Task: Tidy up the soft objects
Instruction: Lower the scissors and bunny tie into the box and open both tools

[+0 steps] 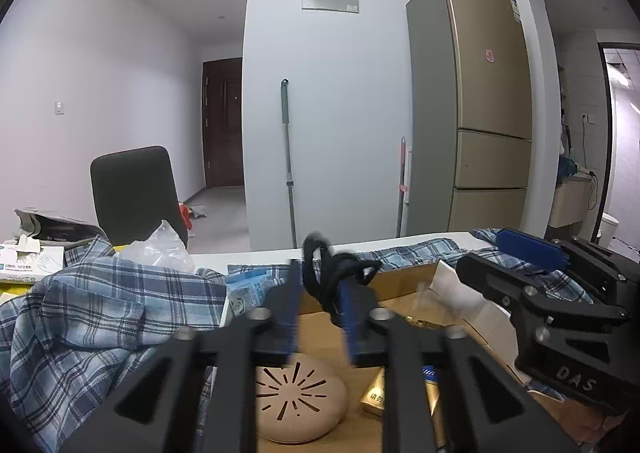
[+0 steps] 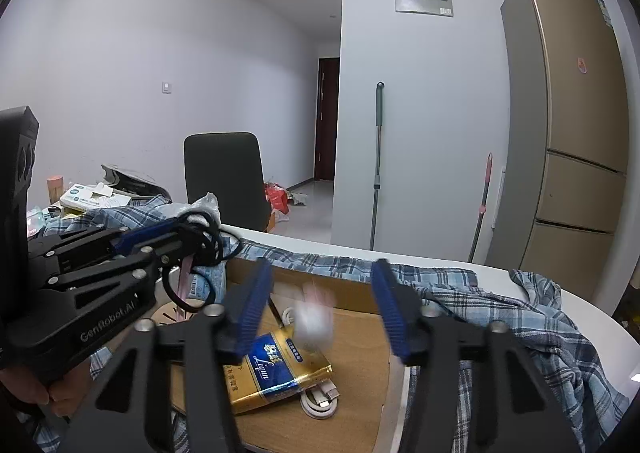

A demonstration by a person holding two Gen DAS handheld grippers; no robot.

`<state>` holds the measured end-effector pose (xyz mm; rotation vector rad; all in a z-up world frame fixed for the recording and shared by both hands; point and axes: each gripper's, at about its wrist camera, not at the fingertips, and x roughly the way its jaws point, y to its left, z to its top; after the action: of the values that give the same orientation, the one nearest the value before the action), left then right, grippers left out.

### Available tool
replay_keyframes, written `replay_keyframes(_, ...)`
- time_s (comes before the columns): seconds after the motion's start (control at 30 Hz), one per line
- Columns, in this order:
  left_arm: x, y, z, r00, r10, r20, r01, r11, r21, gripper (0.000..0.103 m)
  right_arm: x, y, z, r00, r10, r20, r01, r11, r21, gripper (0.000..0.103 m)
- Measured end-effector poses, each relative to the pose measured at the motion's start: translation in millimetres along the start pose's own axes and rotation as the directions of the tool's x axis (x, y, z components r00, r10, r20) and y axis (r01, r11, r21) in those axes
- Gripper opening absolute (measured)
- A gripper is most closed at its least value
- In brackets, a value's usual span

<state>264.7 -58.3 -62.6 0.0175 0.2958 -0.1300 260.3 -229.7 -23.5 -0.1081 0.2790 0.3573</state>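
My left gripper is shut on a coiled black cable and holds it above an open cardboard box. It also shows at the left of the right wrist view, with the black cable looped at its tip. My right gripper is open over the box. A blurred white object is in mid-air between its fingers. A blue plaid shirt lies around the box.
In the box lie a gold and blue packet, a white USB cable and a tan round slotted object. A clear plastic bag, glove boxes and a black chair stand behind. The white table edge curves at the right.
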Motion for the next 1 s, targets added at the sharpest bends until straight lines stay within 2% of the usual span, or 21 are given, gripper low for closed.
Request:
replay_keyframes(0.03,-1,-1,1,1.000,0.001,0.000,-0.001,1.000,0.000,0.060,0,0,0,1.000,0.000,0.000,0.000,1.000,0.000,0.054)
replay_keyframes(0.07,-2,-1,2,1.000,0.007,0.003,-0.007,1.000,-0.001,0.064,0,-1,0,1.000,0.000,-0.001,0.000,1.000,-0.001,0.054)
replay_keyframes(0.2,-5,1,2,0.999,0.039,0.013,-0.039,0.999,-0.015,0.065,0,-1,1,1.000,0.000,-0.002,0.000,1.000,-0.001,0.054)
replay_keyframes(0.63,-6,0,3,0.999,0.046,0.009,-0.046,0.999,-0.014,0.065,1,-3,0,1.000,-0.002,0.001,0.002,1.000,0.003,0.054)
replay_keyframes(0.73,-8,0,13,1.000,0.026,-0.009,-0.027,0.999,-0.038,0.065,-3,-3,4,1.000,-0.011,0.004,0.011,1.000,0.001,0.054)
replay_keyframes(0.8,-18,4,25,0.999,0.038,0.006,-0.038,0.997,-0.063,0.065,-9,-11,14,1.000,0.015,0.004,-0.016,0.998,0.064,0.054)
replay_keyframes(0.83,-22,4,30,0.999,0.046,0.013,-0.045,0.997,-0.059,0.065,-12,-16,22,0.999,0.037,-0.007,-0.036,0.995,0.097,0.054)
replay_keyframes(0.9,-31,0,42,0.998,0.059,0.017,-0.059,0.998,-0.030,0.065,-16,-19,36,0.999,0.014,-0.050,-0.009,0.994,0.112,0.054)
replay_keyframes(0.97,-36,-3,53,0.998,0.058,-0.020,-0.058,0.998,-0.012,0.065,-17,-21,49,0.993,-0.018,-0.120,0.031,0.994,0.106,0.054)
replay_keyframes(1.0,-34,-4,59,0.996,0.055,-0.069,-0.055,0.998,0.001,0.065,-17,-22,54,0.987,-0.025,-0.157,0.042,0.994,0.102,0.054)
